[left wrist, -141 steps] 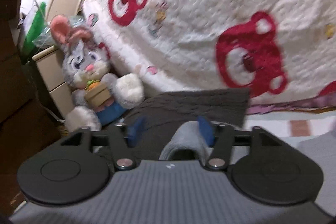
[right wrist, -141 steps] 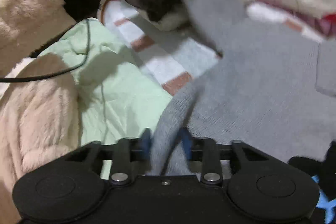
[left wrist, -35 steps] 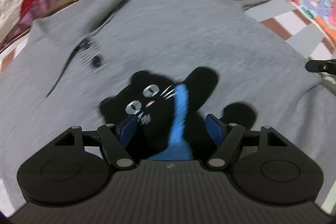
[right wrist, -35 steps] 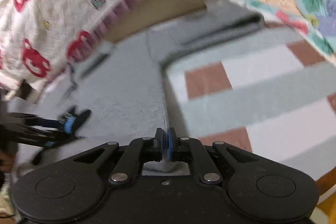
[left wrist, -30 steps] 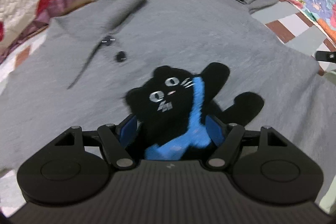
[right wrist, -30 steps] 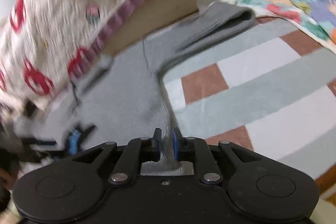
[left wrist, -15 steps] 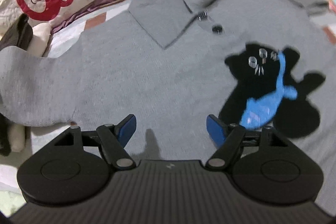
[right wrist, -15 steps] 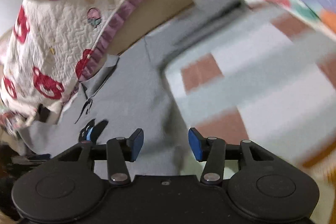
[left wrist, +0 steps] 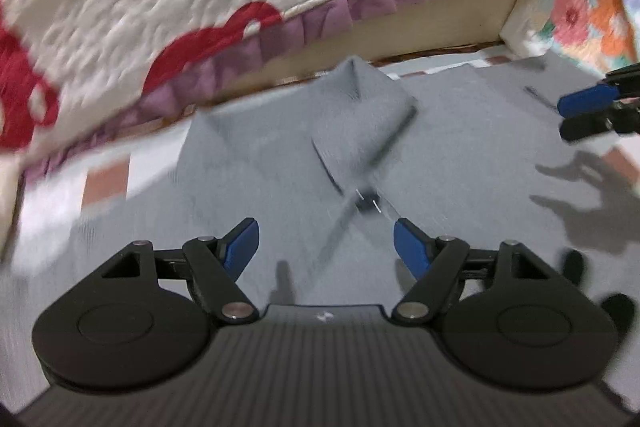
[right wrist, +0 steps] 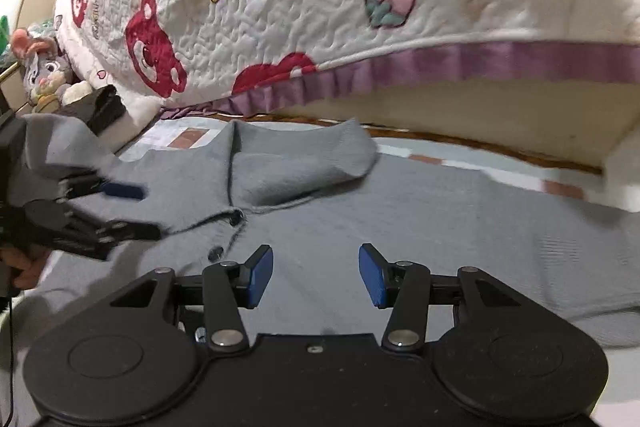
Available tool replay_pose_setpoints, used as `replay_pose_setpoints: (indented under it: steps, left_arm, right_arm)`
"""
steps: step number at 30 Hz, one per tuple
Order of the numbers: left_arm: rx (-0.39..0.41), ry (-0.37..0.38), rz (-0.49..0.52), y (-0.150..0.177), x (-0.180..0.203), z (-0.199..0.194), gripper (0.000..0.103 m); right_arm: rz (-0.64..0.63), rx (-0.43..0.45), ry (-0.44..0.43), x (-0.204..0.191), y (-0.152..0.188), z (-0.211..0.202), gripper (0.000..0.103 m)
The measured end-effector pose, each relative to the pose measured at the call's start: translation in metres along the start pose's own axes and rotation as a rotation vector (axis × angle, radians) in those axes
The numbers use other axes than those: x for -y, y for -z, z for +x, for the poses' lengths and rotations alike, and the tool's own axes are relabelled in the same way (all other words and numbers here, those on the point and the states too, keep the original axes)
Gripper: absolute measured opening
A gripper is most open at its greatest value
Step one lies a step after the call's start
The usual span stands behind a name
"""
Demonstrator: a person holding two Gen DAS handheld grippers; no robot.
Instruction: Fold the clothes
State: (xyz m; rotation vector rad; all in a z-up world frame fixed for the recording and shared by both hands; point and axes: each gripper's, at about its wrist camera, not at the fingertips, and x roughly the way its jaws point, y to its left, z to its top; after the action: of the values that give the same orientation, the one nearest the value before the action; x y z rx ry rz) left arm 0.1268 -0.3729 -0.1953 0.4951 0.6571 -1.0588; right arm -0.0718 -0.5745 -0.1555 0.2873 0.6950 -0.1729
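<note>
A grey collared sweater [left wrist: 448, 155] lies flat, front up, on a checked mat; it also shows in the right wrist view [right wrist: 420, 211]. Its collar [left wrist: 360, 111] and dark buttons [right wrist: 236, 217] point toward the bed. My left gripper [left wrist: 324, 241] is open and empty, hovering just short of the collar and placket. My right gripper [right wrist: 316, 275] is open and empty above the chest, right of the buttons. The left gripper also shows in the right wrist view [right wrist: 124, 209], and the right gripper's fingers [left wrist: 588, 111] show at the right edge of the left wrist view.
A white quilt with red bears and a purple frill [right wrist: 320, 27] hangs over the bed edge behind the sweater. A floral blanket [left wrist: 580, 11] lies at the right. A plush rabbit [right wrist: 44, 75] and a dark garment [right wrist: 106, 109] sit at the far left. The checked mat [left wrist: 104, 183] borders the sweater.
My right gripper has opened, let go of the sweater's edge and swung toward the collar. My left gripper, open, has moved up from the black cat print toward the collar.
</note>
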Motion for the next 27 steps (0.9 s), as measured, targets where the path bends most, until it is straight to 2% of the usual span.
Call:
replay_pose_setpoints:
  steps: [1,3,8,13,14,15,16,17,18,19,22,24,27]
  left_arm:
    - [-0.016,0.004,0.014,-0.006,-0.001,0.014,0.074]
    - [-0.043,0.018,0.032,-0.016,-0.002,0.04,0.074]
    - [-0.043,0.094,-0.02,-0.033,-0.007,0.083,0.074]
    - [-0.035,0.119,-0.096,-0.041,-0.012,0.106,0.08]
    - [-0.027,0.137,-0.11,-0.042,-0.013,0.107,0.078]
    - [-0.017,0.17,-0.12,-0.042,-0.013,0.105,0.071]
    - [-0.004,0.209,-0.126,-0.042,-0.013,0.103,0.054]
    - [0.01,0.234,-0.12,-0.041,-0.011,0.098,0.046]
    - [0.024,0.247,-0.102,-0.04,-0.007,0.094,0.033]
    - [0.037,0.259,-0.083,-0.038,-0.004,0.089,0.029]
    - [0.062,0.297,0.003,-0.03,0.012,0.071,0.024]
    - [0.03,0.3,0.059,-0.023,0.022,0.064,0.023]
    - [0.011,0.312,0.092,-0.011,0.03,0.054,0.023]
  right_arm:
    - [-0.013,-0.004,0.001,-0.002,-0.001,0.01,0.037]
    - [-0.064,-0.016,0.013,-0.007,0.002,0.027,0.027]
    - [-0.092,-0.064,0.033,-0.008,0.009,0.051,0.027]
    - [-0.094,-0.117,0.037,0.002,0.024,0.059,0.027]
    - [-0.09,-0.13,0.042,0.005,0.028,0.06,0.027]
    - [-0.086,-0.138,0.048,0.009,0.033,0.06,0.027]
    - [-0.079,-0.131,0.045,0.012,0.037,0.058,0.028]
    - [-0.066,-0.114,0.035,0.016,0.04,0.055,0.028]
    - [-0.052,-0.105,0.027,0.019,0.042,0.054,0.028]
    - [-0.04,-0.099,0.024,0.021,0.043,0.053,0.028]
    - [-0.037,-0.102,0.03,0.022,0.043,0.053,0.028]
    - [-0.052,-0.108,0.039,0.019,0.042,0.053,0.028]
    - [-0.05,-0.106,0.047,0.017,0.042,0.053,0.029]
